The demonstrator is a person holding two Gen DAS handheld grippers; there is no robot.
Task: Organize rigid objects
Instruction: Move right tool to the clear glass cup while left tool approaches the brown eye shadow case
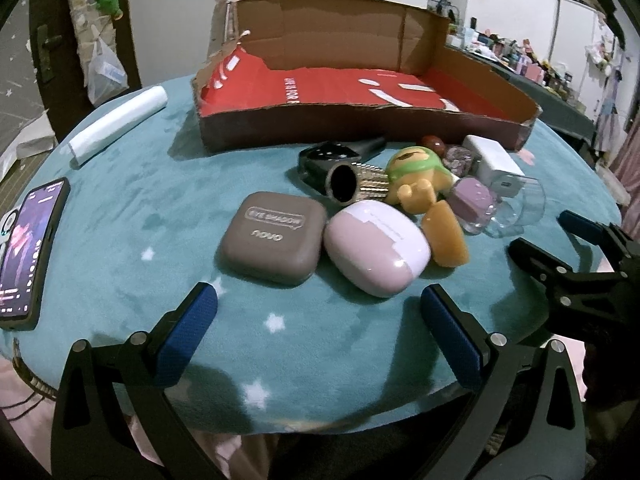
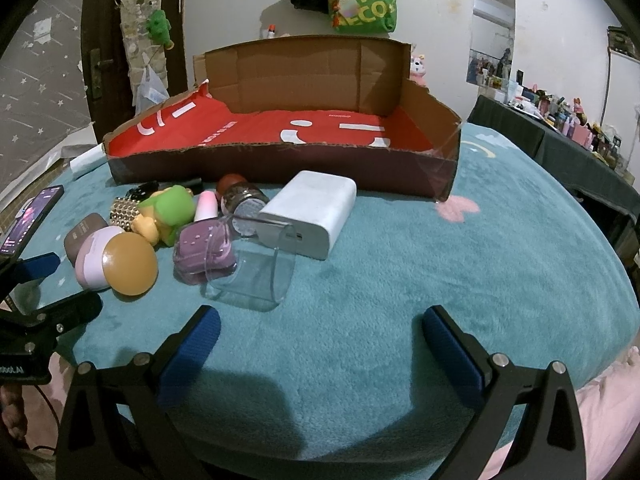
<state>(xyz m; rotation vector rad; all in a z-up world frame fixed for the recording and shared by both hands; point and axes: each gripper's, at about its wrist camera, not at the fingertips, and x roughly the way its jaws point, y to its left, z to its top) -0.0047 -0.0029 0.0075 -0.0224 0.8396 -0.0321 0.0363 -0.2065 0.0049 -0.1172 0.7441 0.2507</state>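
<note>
Your left gripper [image 1: 320, 336] and right gripper [image 2: 320, 348] hover with fingers spread wide and empty, the cluttered objects [image 1: 372, 204] lying just beyond them before the cardboard box [image 2: 280, 168]

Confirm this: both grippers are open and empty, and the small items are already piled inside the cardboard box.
Not quite. The small items lie on the teal blanket in front of the cardboard box, which the right wrist view shows holds none. Left gripper and right gripper are open and empty.
</note>
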